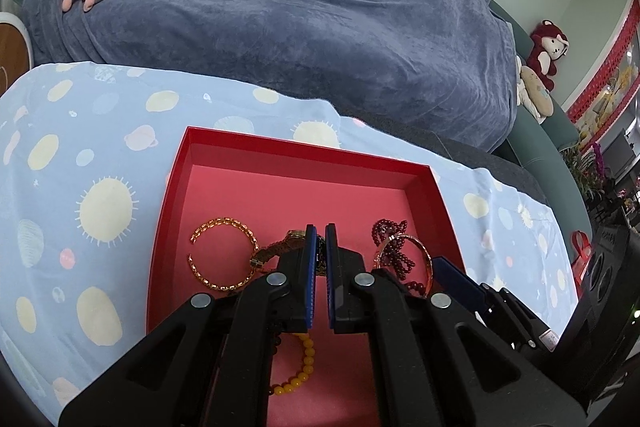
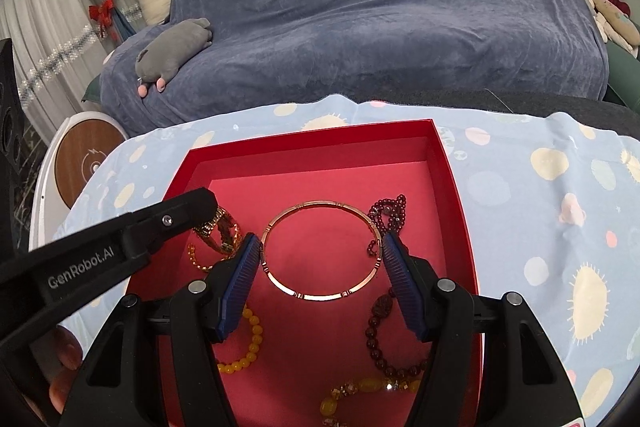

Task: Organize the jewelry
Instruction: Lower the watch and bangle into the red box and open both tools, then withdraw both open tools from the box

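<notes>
Jewelry box [image 2: 452, 187] holds rose-gold bangle [image 2: 320, 251] between parted right gripper [image 2: 320, 259] fingers, ungripped; left gripper [image 1: 320, 247] fingers closed, empty.

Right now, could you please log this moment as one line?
left gripper: shut, empty, over watch | right gripper: open around bangle | red box: holds jewelry

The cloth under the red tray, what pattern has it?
Pale suns and planets on light blue cloth, clearest in right wrist view.
</notes>
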{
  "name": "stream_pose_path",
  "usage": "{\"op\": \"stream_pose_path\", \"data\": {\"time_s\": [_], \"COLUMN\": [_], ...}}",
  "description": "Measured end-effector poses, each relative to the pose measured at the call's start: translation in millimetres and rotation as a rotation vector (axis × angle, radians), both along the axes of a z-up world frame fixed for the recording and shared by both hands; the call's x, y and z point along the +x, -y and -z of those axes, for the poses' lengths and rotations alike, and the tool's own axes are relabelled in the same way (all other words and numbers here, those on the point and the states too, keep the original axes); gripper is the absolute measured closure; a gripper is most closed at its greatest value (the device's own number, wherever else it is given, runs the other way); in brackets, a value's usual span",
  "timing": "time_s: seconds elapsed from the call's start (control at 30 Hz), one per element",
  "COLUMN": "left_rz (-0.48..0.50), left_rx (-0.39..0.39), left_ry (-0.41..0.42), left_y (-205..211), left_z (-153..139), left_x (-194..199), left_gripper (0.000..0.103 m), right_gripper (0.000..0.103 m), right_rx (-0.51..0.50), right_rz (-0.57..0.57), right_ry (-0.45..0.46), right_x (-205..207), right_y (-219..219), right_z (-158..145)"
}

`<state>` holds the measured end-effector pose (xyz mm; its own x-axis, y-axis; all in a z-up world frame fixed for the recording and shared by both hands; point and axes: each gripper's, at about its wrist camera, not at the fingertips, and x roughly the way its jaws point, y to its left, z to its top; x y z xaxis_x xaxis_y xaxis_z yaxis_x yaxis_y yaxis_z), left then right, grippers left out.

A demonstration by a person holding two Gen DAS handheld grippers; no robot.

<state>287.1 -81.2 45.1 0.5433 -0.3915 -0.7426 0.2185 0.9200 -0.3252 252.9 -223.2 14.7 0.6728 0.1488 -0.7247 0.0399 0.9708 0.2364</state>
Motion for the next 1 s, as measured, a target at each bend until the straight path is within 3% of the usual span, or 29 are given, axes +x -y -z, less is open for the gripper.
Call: {"op": "stream_pose_path", "data": {"time_s": [0.43, 0.57, 1.0], "left_rz": [-0.017, -0.052, -0.127], "left_rx": [0.014, 0.018, 0.025], "left_ry": [0.009, 0.025, 0.041], "left_y": [-5.7, -18.5, -70.2], "left_z": [-1.9, -9.4, -21.9], "left_x": [-6.8, -18.2, -94.3], "left_gripper": [0.097, 0.078, 0.064], "right_gripper": [0.041, 0.041, 0.041], "right_rx": [-0.013, -0.014, 0.009], "right_rz": [0.016, 0.029, 0.068], "right_ry": [-0.022, -0.014, 0.036], "right_x": [1.3, -6.7, -89.0], "right_y": [-2.0, 2.0, 13.8], "right_z": [0.0, -6.7, -34.7]}}
